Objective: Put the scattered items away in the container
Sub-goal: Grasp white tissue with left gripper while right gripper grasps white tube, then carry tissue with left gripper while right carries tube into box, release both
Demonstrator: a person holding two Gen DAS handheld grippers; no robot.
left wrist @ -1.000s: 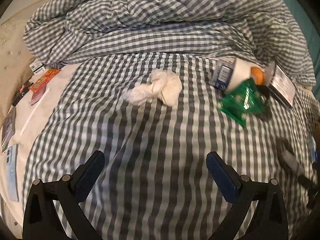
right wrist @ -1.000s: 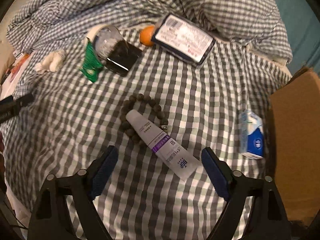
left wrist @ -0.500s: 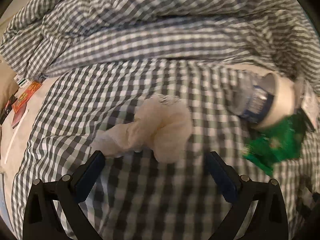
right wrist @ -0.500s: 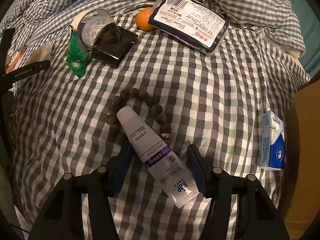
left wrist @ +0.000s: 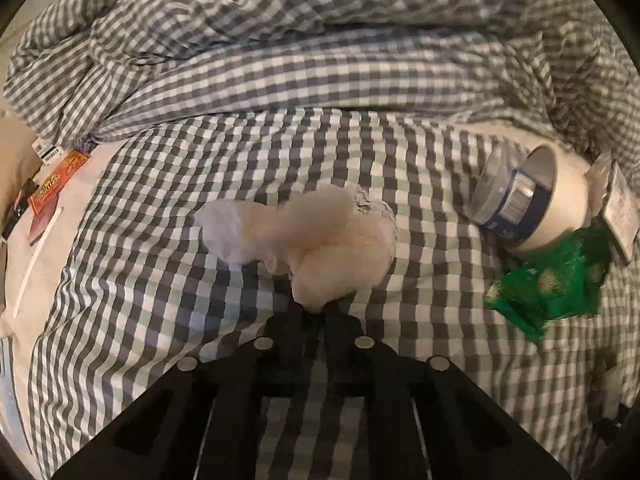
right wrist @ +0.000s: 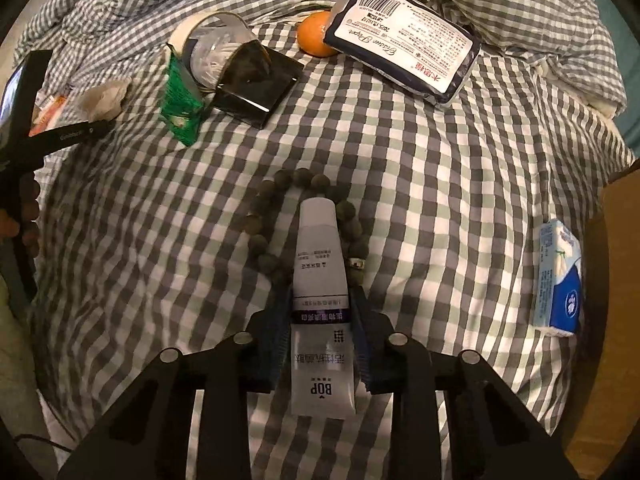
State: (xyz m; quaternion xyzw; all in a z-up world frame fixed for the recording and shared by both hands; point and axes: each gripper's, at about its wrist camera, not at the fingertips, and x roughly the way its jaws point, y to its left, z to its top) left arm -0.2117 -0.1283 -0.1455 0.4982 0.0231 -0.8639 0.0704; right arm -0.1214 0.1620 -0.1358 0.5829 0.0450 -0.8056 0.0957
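Note:
In the left wrist view my left gripper (left wrist: 318,310) is shut on the near end of a crumpled white tissue (left wrist: 304,240) lying on the checked bedsheet. In the right wrist view my right gripper (right wrist: 320,320) is shut on a white and purple BOP tube (right wrist: 320,280), which lies over a dark bead bracelet (right wrist: 272,196). The brown cardboard box (right wrist: 616,240) shows at the right edge. The tissue also shows far left in the right wrist view (right wrist: 102,98), with the left gripper's black frame (right wrist: 24,120) beside it.
A white roll with a clear tub (left wrist: 532,204) and a green packet (left wrist: 552,284) lie right of the tissue. The right wrist view shows a black box (right wrist: 256,88), an orange (right wrist: 314,38), a tissue pack (right wrist: 404,54) and a blue-white carton (right wrist: 558,276). A bunched duvet (left wrist: 320,40) lies behind.
Both grippers moved forward and closed: the left on the tissue, the right on the tube. The tube turned from slanted to lying straight between the right fingers.

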